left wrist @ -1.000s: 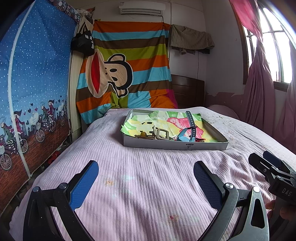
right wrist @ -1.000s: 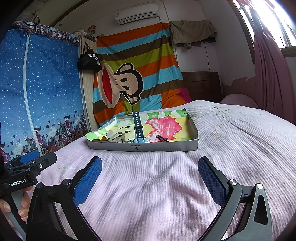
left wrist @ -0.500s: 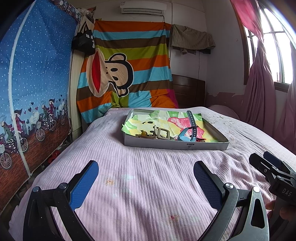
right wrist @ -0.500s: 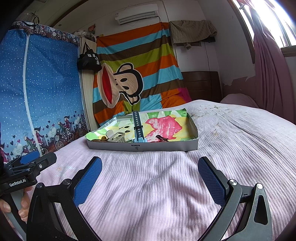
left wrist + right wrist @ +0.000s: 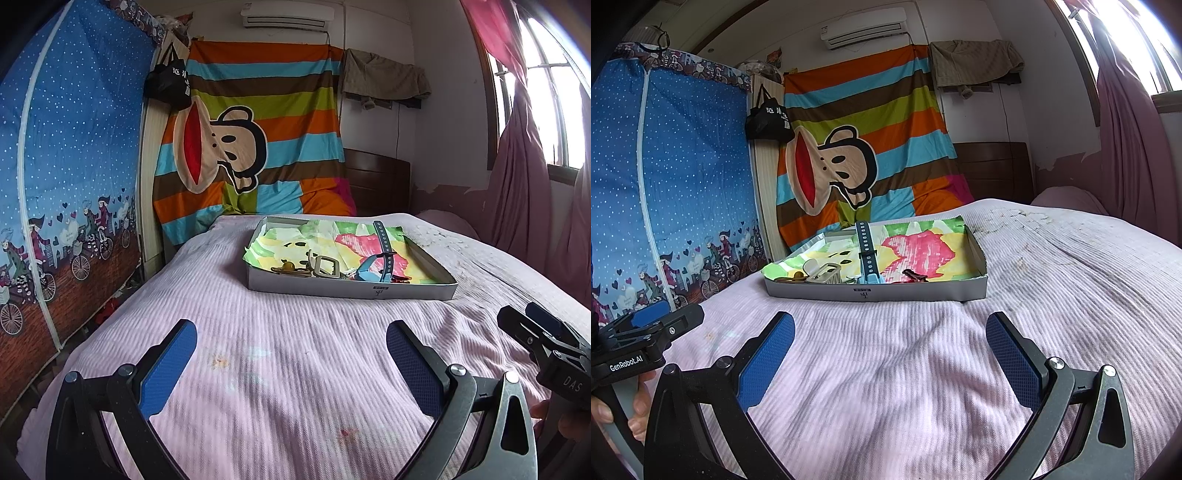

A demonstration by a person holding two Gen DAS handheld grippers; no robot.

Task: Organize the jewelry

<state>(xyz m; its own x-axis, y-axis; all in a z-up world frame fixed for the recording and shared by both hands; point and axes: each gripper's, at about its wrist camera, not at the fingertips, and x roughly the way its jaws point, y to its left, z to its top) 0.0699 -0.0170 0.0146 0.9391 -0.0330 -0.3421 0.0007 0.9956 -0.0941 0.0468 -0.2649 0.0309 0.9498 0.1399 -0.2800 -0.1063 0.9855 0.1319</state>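
A shallow grey box (image 5: pixel 351 290) (image 5: pixel 875 293) lined with colourful paper sits on the pink bed ahead of both grippers. Inside lie a blue watch strap (image 5: pixel 382 245) (image 5: pixel 865 251), a pale rectangular buckle (image 5: pixel 325 266) (image 5: pixel 825 275), a small brownish-gold piece (image 5: pixel 286 266) and a dark red clip (image 5: pixel 915 275). My left gripper (image 5: pixel 291 354) hovers open over the bedspread, well short of the box, nothing between its blue pads. My right gripper (image 5: pixel 890 350) is likewise open and empty, held beside the left one.
The pink ribbed bedspread (image 5: pixel 295 350) stretches from the grippers to the box. A blue fabric wardrobe (image 5: pixel 66 184) stands along the left edge of the bed. A striped cartoon sheet (image 5: pixel 251 147) and wooden headboard (image 5: pixel 380 184) are behind; curtains (image 5: pixel 524 184) hang at right.
Almost nothing moves; the left wrist view tilts very slightly, and both grippers stay open and in place.
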